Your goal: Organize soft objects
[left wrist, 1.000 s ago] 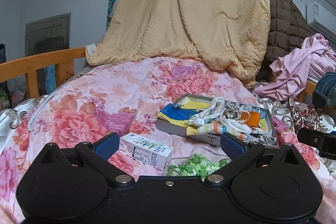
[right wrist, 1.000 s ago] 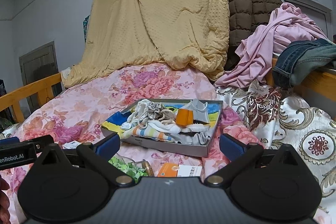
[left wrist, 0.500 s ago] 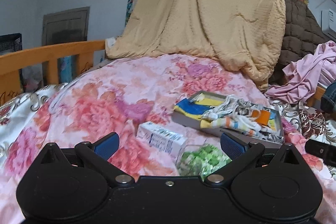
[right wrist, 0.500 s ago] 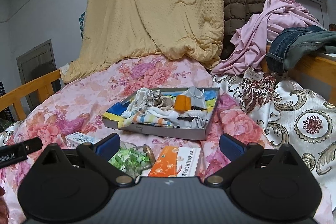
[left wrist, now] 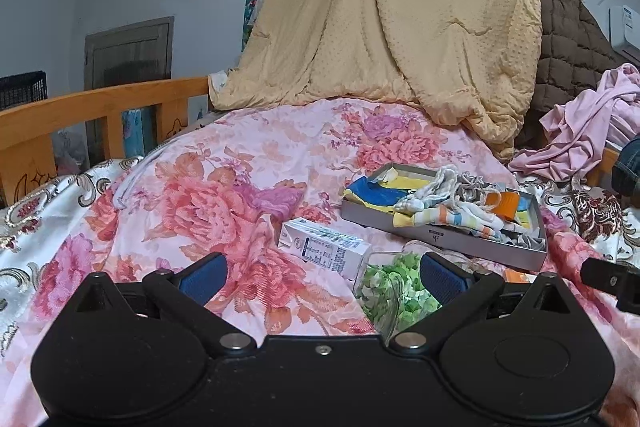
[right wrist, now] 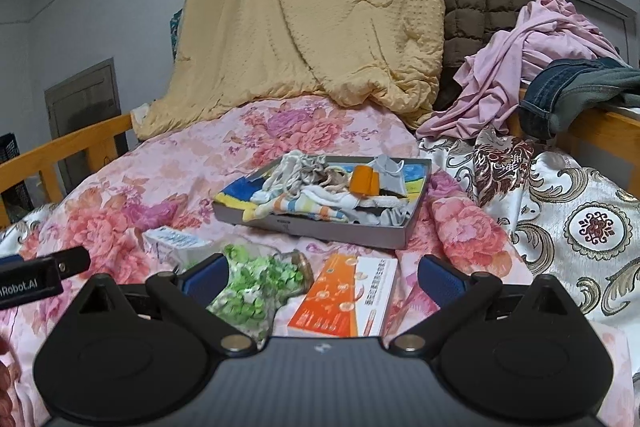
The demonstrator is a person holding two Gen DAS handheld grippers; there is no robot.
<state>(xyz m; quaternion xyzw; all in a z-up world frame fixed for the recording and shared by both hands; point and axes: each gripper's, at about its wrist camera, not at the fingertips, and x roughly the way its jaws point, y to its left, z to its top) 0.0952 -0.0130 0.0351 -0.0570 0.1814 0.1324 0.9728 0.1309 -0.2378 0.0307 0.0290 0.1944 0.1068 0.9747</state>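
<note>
1. Both grippers have their fingers spread wide with nothing between them: the left gripper [left wrist: 320, 273] hangs over the floral bedspread [left wrist: 208, 195], and the right gripper [right wrist: 322, 275] hangs over the same bedspread [right wrist: 120, 211] closer to the boxes.
2. Far left in the left wrist view, a wooden bed rail [left wrist: 100, 107] runs along the edge of the bed.
3. Moving right, a white carton [left wrist: 324, 247] lies on its side on the bedspread; in the right wrist view it [right wrist: 172, 241] sits just left of the jar.
4. Next comes a clear jar of green bits [right wrist: 260, 287], lying on its side, seen too in the left wrist view [left wrist: 396, 287] behind the left gripper's right finger.
5. Just right of the jar lies a flat orange box [right wrist: 344, 301].
6. Behind these sits a shallow grey tray [right wrist: 336, 231], also visible from the left [left wrist: 440, 239], holding the soft objects [right wrist: 316, 195]: a jumble of socks and cloths, one striped, one orange.
7. At the back, a yellow quilt [right wrist: 312, 19] hangs over the wall.
8. Far right, pink clothing [right wrist: 520, 67] and jeans [right wrist: 572, 87] are heaped on the other rail.
</note>
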